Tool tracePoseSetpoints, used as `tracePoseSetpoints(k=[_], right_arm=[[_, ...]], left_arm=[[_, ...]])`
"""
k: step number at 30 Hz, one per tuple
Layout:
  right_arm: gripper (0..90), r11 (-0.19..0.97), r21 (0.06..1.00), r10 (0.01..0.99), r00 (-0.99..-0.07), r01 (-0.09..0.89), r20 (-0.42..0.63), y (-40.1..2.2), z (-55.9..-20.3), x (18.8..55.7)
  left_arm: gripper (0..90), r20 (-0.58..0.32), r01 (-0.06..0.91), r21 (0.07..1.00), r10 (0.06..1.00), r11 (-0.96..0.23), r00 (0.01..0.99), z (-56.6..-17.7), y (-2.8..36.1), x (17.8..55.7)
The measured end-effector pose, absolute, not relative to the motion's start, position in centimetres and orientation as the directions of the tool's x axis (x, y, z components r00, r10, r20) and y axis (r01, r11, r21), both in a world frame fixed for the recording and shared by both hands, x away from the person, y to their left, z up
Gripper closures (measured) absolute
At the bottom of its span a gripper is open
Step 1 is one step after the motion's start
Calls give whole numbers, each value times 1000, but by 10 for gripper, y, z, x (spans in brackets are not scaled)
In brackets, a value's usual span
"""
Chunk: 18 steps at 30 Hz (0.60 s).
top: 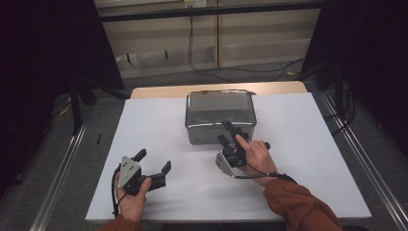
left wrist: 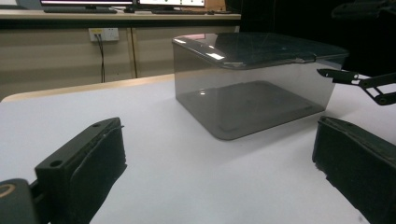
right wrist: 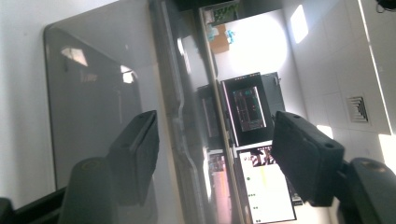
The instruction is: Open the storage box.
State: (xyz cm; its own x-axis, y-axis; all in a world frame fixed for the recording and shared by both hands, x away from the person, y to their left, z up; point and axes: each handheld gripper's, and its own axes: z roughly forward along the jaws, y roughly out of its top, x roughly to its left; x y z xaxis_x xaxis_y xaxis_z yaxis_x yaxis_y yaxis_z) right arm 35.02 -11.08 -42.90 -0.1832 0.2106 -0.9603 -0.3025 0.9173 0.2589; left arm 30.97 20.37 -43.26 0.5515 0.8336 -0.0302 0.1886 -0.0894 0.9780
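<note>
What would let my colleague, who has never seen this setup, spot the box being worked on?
On the white table, look at the middle of its far edge. There sits the smoky see-through box with a glossy lid, rounded corners and nothing inside; the right gripper straddles its near rim.

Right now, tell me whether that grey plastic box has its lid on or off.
On. The lid lies flat across the top of the box, which looks empty through its clear walls. The right gripper straddles its near edge.
</note>
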Motion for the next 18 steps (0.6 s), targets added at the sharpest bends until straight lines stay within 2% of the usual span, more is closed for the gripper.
tracePoseSetpoints(k=[2, 6, 7, 8, 10, 14, 18], right_arm=[[367, 924, 243, 194, -185, -294, -963, -110, -432, 352], [481, 927, 250, 198, -203, -279, -959, -110, -434, 354], [534, 926, 254, 198, -214, -278, -957, -111, -433, 356], [534, 926, 254, 198, -214, -278, -957, -111, -433, 356], [596, 930, 258, 199, -231, -262, -952, -112, -434, 358], [628, 934, 248, 189, -233, -255, -954, -112, -435, 360], [667, 941, 232, 174, -234, -247, -957, -113, -437, 362]], left_arm=[[23, -34, 196, 977, 839, -87, 544, -433, 204, 311], [24, -39, 202, 976, 838, -86, 545, -434, 205, 311], [24, -36, 200, 976, 837, -89, 546, -433, 205, 311], [24, -43, 202, 976, 836, -82, 547, -433, 205, 311], [24, -44, 201, 976, 837, -79, 545, -432, 205, 312], [26, -52, 213, 974, 842, -76, 538, -431, 207, 314], [32, -99, 241, 970, 849, -34, 519, -433, 209, 317]])
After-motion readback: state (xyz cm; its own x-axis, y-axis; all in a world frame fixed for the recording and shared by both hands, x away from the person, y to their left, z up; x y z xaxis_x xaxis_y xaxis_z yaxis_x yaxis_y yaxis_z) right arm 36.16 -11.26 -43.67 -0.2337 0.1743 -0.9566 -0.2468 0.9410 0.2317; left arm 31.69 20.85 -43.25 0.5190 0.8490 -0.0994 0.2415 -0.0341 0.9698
